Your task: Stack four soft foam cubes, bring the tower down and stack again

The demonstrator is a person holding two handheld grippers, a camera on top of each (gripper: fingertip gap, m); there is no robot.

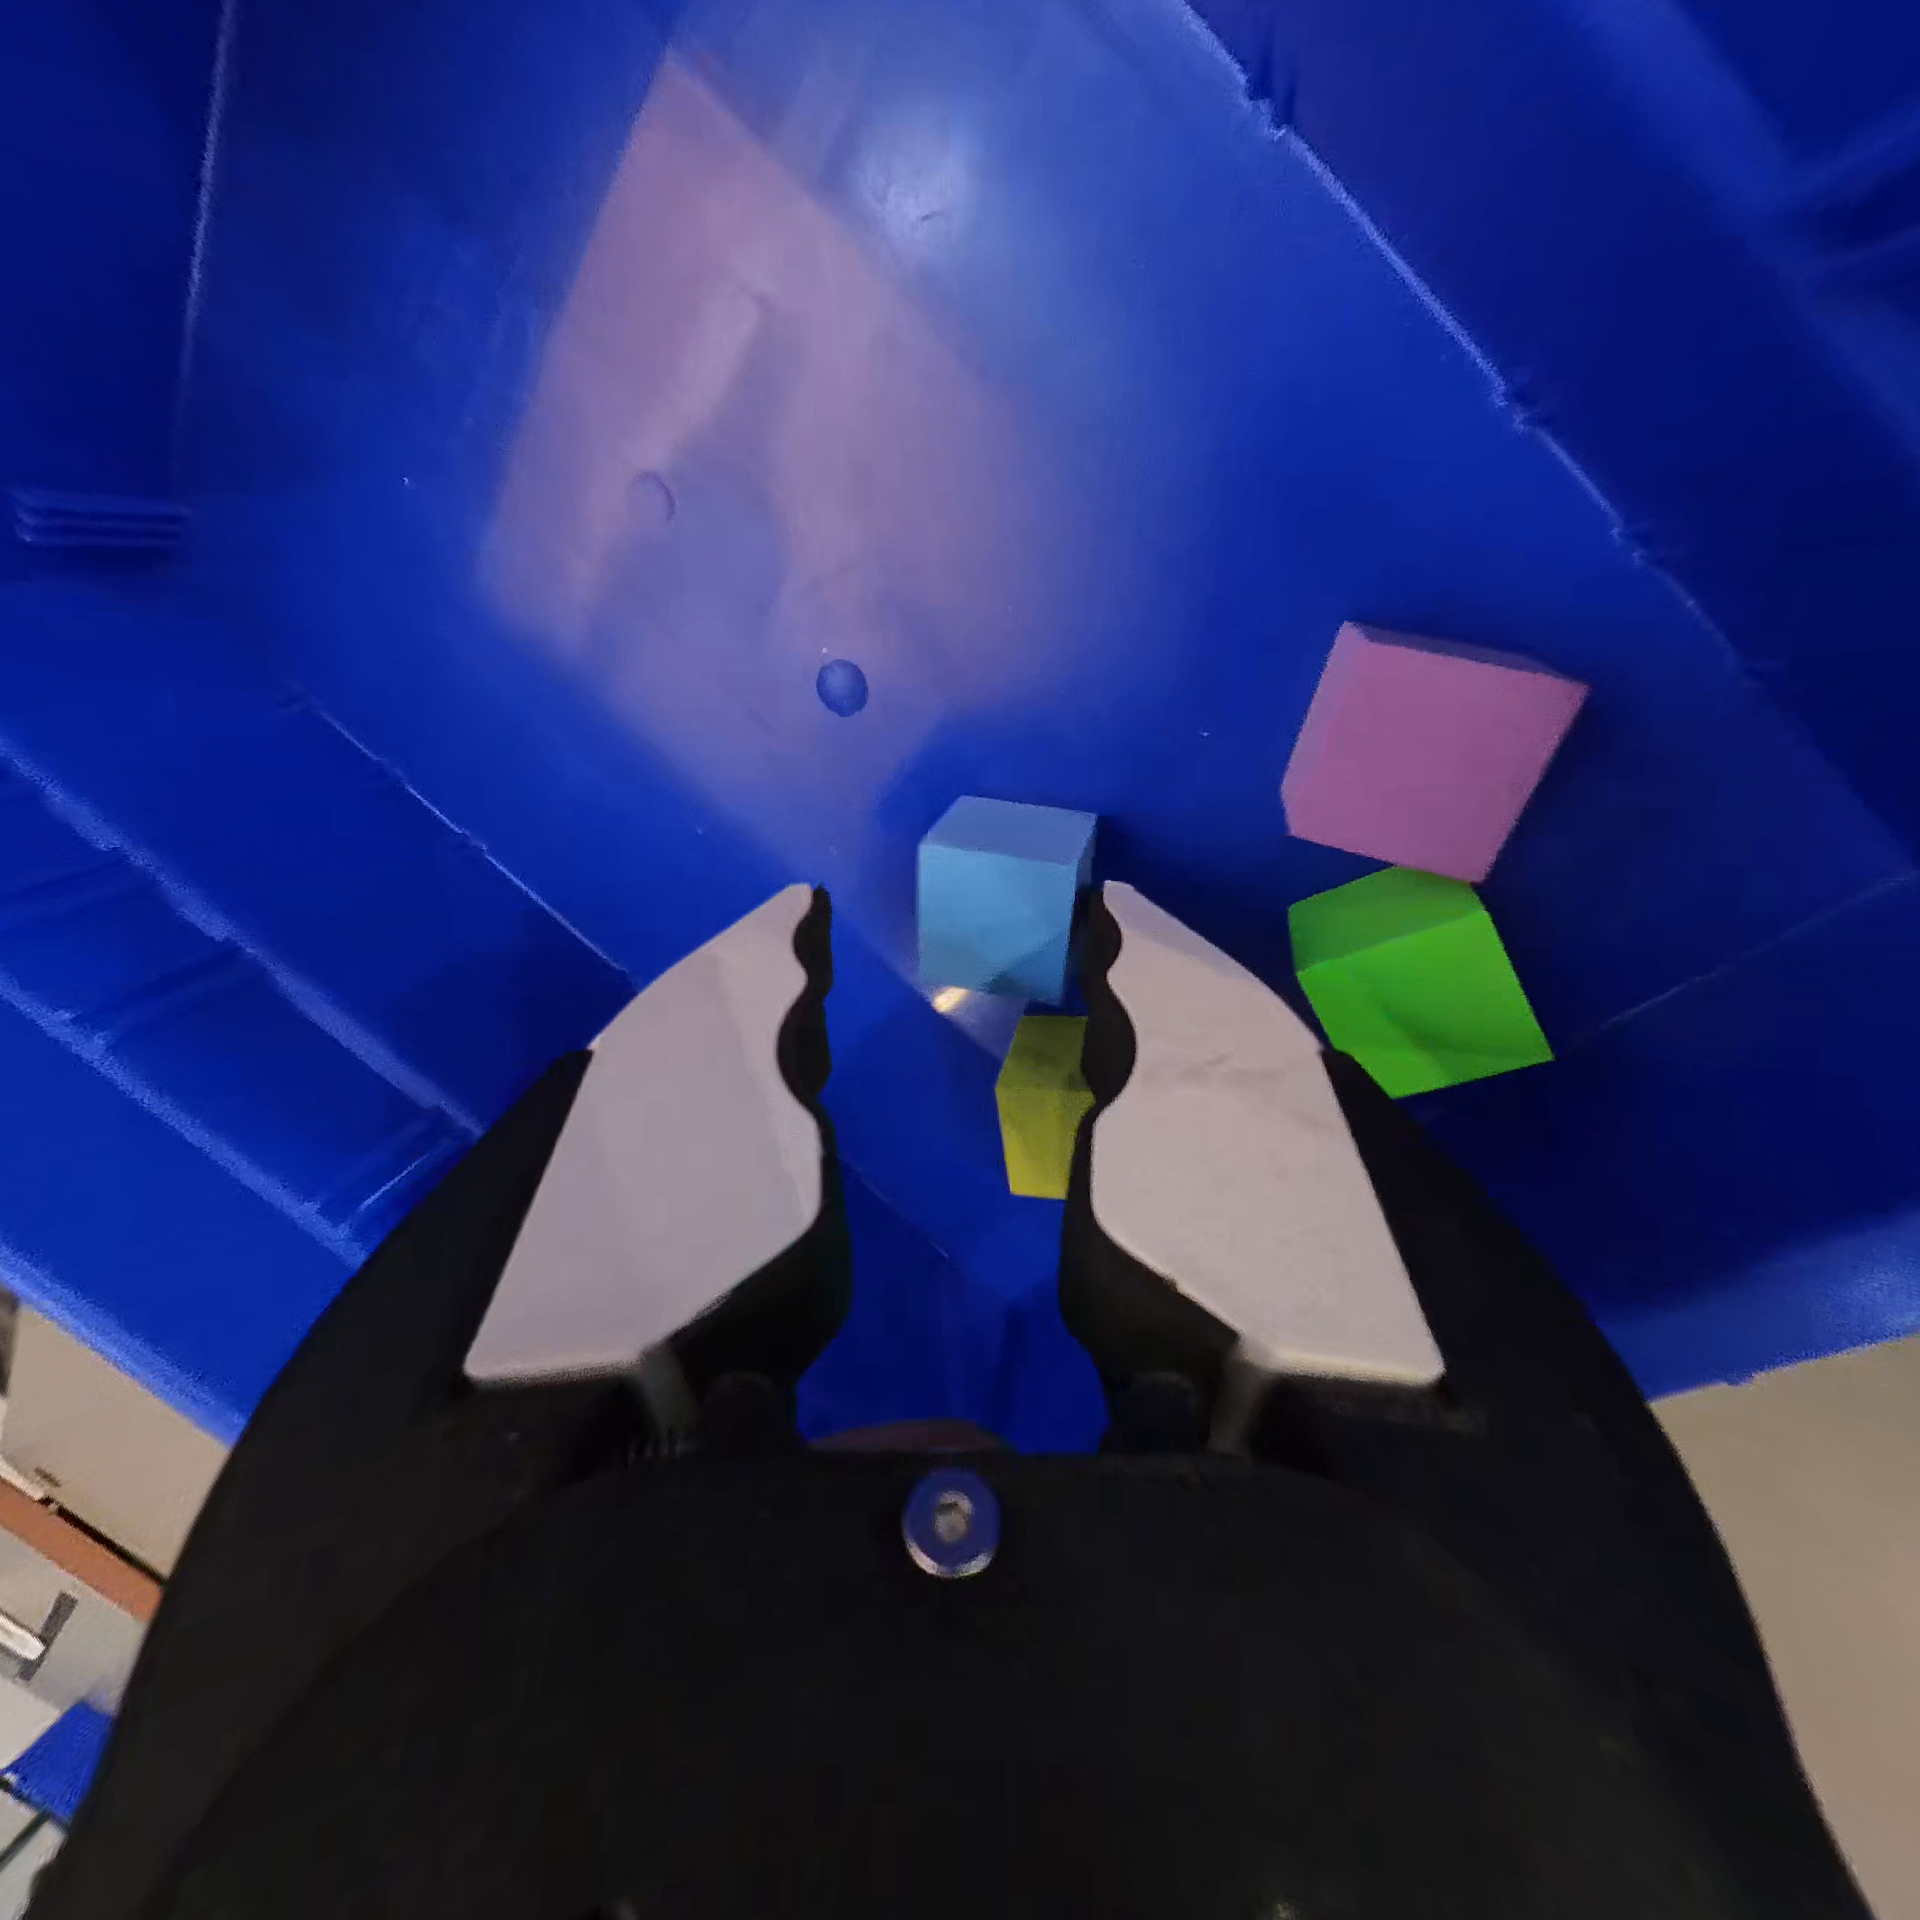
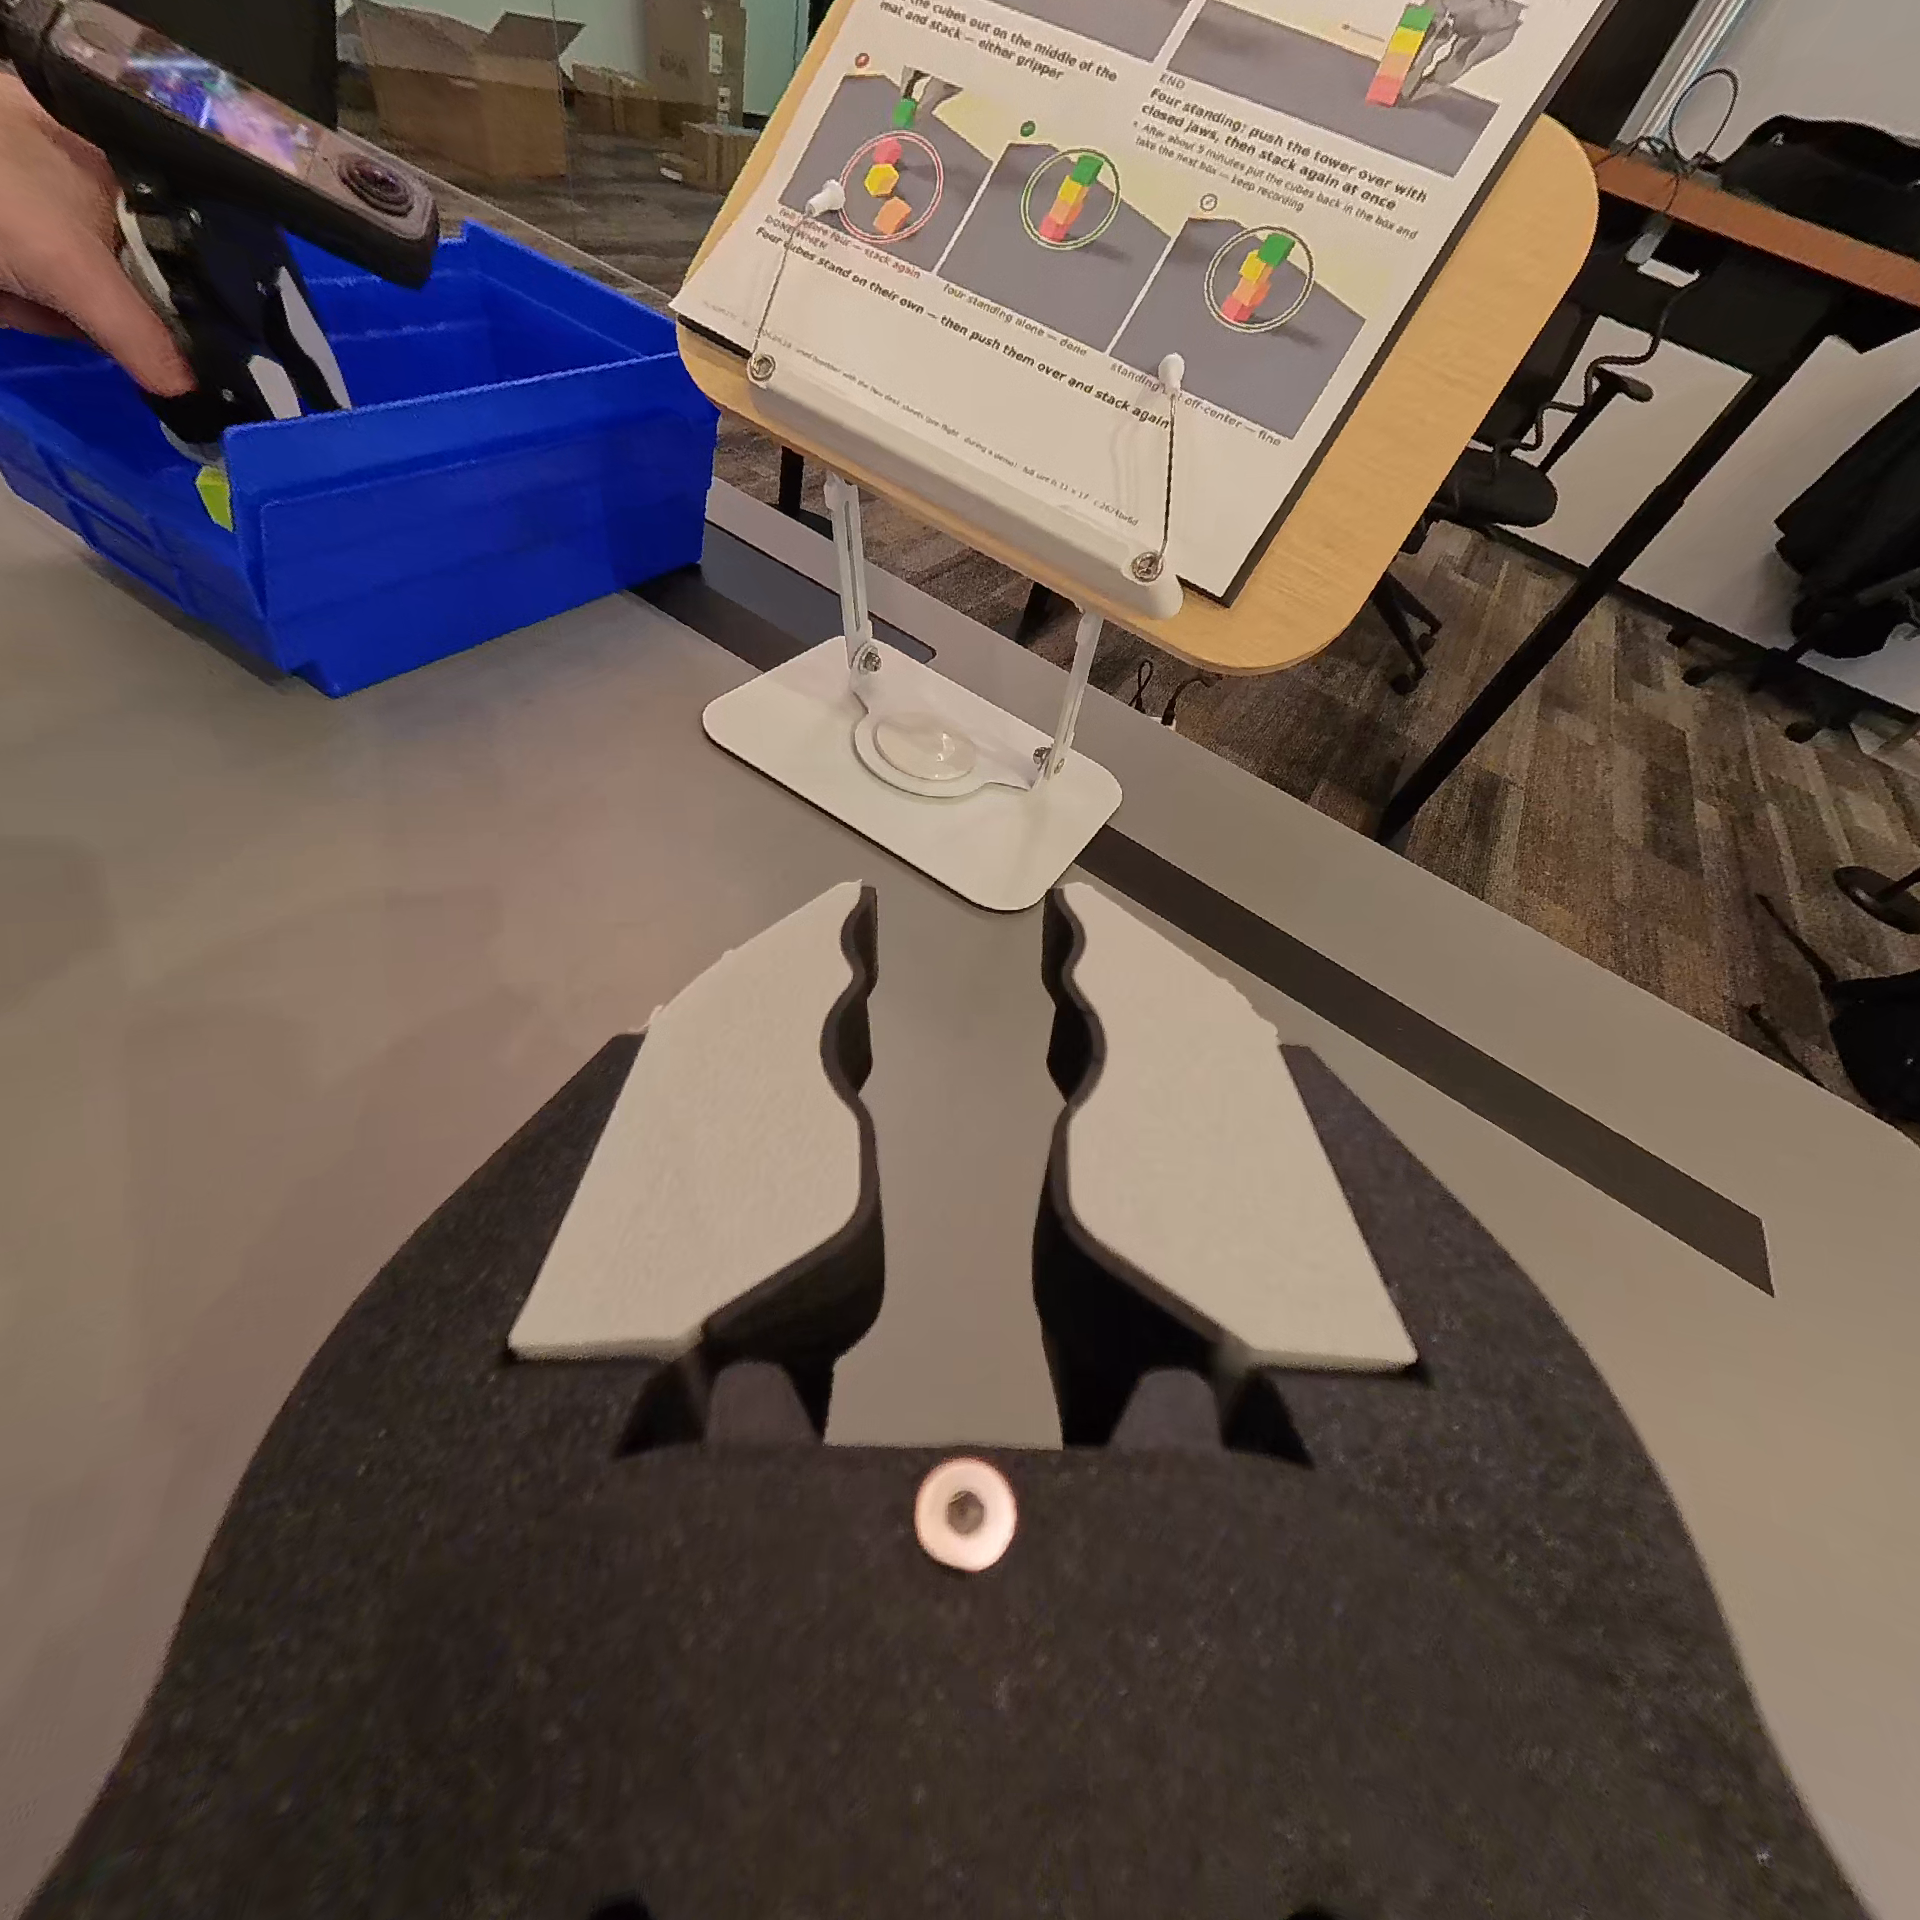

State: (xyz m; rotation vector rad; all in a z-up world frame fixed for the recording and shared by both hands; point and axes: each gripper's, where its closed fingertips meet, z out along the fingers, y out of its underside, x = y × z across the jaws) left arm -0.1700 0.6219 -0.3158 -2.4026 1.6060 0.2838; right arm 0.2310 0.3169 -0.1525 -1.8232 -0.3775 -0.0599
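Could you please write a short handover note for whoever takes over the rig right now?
Left gripper: open, reaching into the blue bin, nothing held.
Right gripper: open and empty above the grey table.
All four cubes lie loose in the bin: light blue cube just ahead of the fingertips, yellow cube, green cube, pink cube.
Done: nothing stacked.
Left: take the cubes out, stack four, topple, restack.
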